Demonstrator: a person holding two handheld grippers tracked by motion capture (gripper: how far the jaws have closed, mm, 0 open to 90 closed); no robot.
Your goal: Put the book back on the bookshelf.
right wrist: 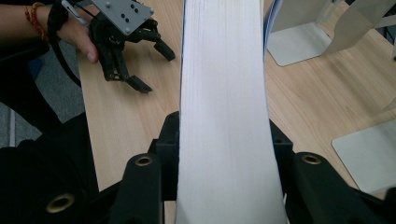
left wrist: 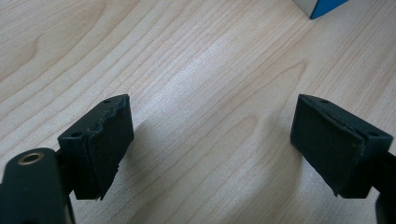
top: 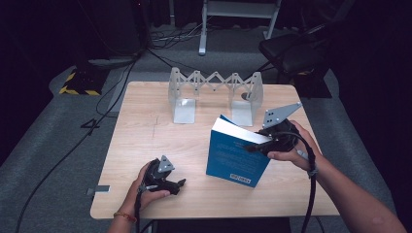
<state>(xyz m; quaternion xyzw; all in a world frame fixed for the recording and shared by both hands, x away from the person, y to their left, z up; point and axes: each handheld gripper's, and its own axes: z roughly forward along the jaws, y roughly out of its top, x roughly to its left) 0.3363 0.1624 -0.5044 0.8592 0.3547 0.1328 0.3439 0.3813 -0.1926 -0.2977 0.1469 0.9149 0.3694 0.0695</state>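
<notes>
1. Right claw (top: 262, 144) clamped on blue book (top: 233, 158); book upright on counter (top: 145, 145), page edge betw. its jaws.
2. Left claw (top: 180, 184) wide, holding nothing; book well apart, ahead of it.

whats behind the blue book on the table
Behind the blue book stands the metal expanding rack on the wooden table, well apart from it. The book hides a patch of table behind it.

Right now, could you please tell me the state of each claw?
Left claw: open, nothing between its jaws, low over the table.
Right claw: closed on the blue book, holding it upright.
</notes>
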